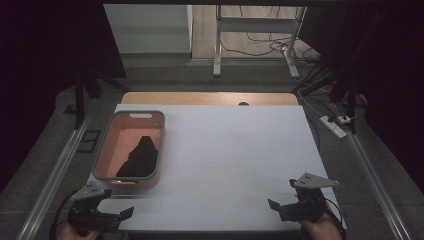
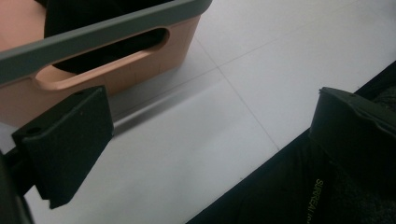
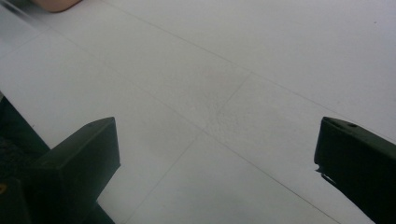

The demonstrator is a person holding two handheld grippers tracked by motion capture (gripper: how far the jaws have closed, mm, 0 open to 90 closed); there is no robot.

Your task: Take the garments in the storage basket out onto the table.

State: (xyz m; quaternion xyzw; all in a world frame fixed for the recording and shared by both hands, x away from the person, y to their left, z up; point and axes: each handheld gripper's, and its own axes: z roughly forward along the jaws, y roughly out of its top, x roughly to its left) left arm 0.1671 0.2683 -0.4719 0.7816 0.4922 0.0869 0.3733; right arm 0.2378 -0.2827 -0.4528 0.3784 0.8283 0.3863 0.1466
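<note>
A salmon-pink basket with a grey rim (image 1: 107, 150) stands on the left side of the white table. A black cloth (image 1: 141, 157) lies inside it. In the left gripper view the basket's near wall and handle slot (image 2: 100, 65) sit just ahead of the jaws. My left gripper (image 1: 120, 210) rests at the table's front left corner, just below the basket, open and holding nothing. My right gripper (image 1: 280, 202) is at the front right edge, also open and holding nothing, over bare table in the right gripper view (image 3: 215, 140).
The white table top (image 1: 230, 150) spreads wide between the basket and the right edge. Metal rails (image 1: 55, 170) run along both sides of the table. A power strip (image 1: 334, 125) and cables lie on the floor at the right. A desk frame (image 1: 217, 45) stands behind.
</note>
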